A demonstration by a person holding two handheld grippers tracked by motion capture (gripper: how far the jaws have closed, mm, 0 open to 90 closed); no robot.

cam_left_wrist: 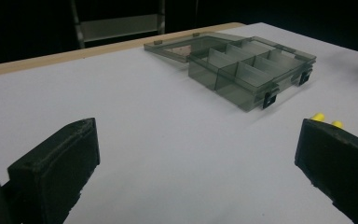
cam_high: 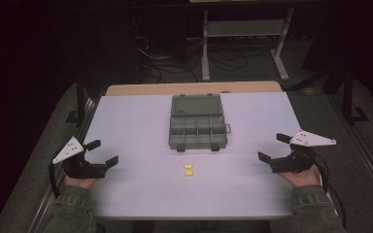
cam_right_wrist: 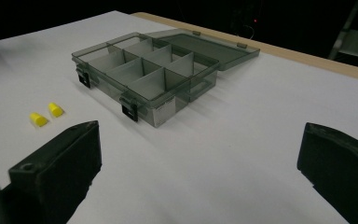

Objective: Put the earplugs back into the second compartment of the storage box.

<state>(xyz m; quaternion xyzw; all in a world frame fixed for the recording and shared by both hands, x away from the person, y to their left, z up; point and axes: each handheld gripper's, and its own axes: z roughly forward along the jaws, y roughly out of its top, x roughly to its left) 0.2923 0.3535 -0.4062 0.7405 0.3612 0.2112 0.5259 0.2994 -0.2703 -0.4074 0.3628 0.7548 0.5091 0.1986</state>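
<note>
From above, the left gripper (cam_high: 100,152) and right gripper (cam_high: 272,147) gape wide and empty, two yellow plugs (cam_high: 188,169) lying between them. The left gripper's camera has the plugs (cam_left_wrist: 327,120) just behind its right jaw. The right gripper's camera has them (cam_right_wrist: 46,114) beyond its left jaw, the box (cam_right_wrist: 154,70) ahead.

A pale counter (cam_high: 126,121) carries an open grey compartment box (cam_high: 197,127) near its far edge, middle. Two small yellow pieces (cam_high: 188,169) lie side by side nearer the front edge.

left gripper (cam_high: 101,153) black, grey plate | right gripper (cam_high: 274,148) alike | olive sleeves (cam_high: 73,208)
</note>
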